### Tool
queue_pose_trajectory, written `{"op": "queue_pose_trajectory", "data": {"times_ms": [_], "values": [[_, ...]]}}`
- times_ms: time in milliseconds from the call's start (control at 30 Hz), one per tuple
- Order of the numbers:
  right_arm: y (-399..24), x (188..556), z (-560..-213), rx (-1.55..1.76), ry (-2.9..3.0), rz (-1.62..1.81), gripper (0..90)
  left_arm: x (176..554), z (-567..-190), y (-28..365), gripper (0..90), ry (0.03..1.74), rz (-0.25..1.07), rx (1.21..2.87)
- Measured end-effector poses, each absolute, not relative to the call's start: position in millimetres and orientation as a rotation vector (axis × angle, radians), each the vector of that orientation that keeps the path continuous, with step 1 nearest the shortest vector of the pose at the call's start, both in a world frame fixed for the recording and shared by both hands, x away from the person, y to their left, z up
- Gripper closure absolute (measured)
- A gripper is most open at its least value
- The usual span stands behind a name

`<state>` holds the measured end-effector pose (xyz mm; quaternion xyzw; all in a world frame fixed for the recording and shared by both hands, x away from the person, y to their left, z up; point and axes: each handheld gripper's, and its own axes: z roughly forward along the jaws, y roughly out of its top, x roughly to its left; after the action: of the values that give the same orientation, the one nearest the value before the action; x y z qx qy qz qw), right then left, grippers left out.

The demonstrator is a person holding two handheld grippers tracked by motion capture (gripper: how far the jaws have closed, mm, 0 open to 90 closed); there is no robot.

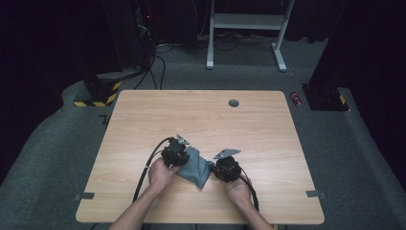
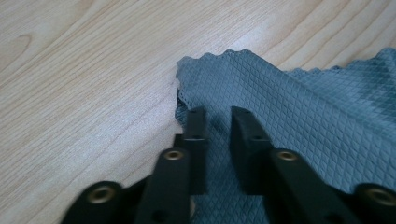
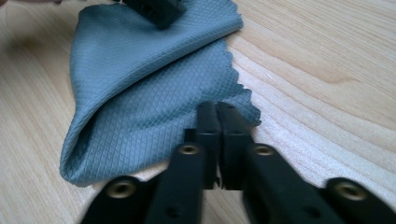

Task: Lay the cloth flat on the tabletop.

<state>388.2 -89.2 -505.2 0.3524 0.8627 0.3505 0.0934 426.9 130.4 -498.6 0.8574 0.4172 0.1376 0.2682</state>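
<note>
Two hand-held grippers and one grey cloth on a wooden table (image 1: 201,115), catalogued by view.

High view: grey cloth (image 1: 195,165), folded over, lies on the near middle of the table between the two grippers. Left gripper (image 1: 175,154) sits at the cloth's left edge, held by the left hand (image 1: 160,173); right gripper (image 1: 226,168) sits at the cloth's right edge, held by the right hand (image 1: 239,188). Black cable (image 1: 148,167) trails from the left gripper toward the near table edge. A round grommet hole (image 1: 233,103) shows at the far side of the tabletop. On the carpet beyond: a white desk frame (image 1: 246,28) and a small red can (image 1: 296,99) beside a dark stand. From this height the jaws' state cannot be told.

Left gripper view: cloth (image 2: 289,107) shows a diamond weave and a scalloped edge. Left gripper (image 2: 217,123) stands over the cloth near its corner, jaws a narrow gap apart, cloth visible between them; whether the pads press it cannot be told.

Right gripper view: cloth (image 3: 149,84) shows its upper layer folded over the lower, fold at the left. Right gripper (image 3: 217,116) has its jaws pressed together, pinching the scalloped edge of the lower layer. The left gripper's tip (image 3: 154,10) rests at the cloth's far edge.

No containers are on the table.
</note>
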Motion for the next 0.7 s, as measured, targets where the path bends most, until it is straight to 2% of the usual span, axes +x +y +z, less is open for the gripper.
{"op": "queue_pose_trajectory", "data": {"times_ms": [67, 333, 467, 567, 667, 700], "values": [[-89.7, 386.9, -503.3, 1.038, 2.556, 1.047, 89.9, 426.0, -496.4, 133.9, 89.8, 1.115, 0.368, 2.314], [-98.7, 379.1, -493.5, 1.017, 2.518, 1.067, 89.8, 420.0, -483.7, 145.4, 90.0, 1.094, 0.365, 2.252], [-102.9, 384.1, -492.1, 1.084, 2.474, 1.09, 69.4, 415.1, -477.5, 147.9, 90.0, 1.063, 0.38, 2.23], [-100.7, 387.9, -493.1, 1.105, 2.476, 1.079, 65.5, 412.4, -475.2, 149.2, 90.0, 1.052, 0.39, 2.217], [-96.3, 391.5, -496.0, 1.11, 2.492, 1.059, 67.0, 408.6, -471.9, 154.1, 90.0, 1.053, 0.394, 2.193], [-94.2, 393.5, -498.3, 1.102, 2.512, 1.042, 71.1, 407.4, -470.7, 156.9, 90.0, 1.054, 0.397, 2.182]]}}
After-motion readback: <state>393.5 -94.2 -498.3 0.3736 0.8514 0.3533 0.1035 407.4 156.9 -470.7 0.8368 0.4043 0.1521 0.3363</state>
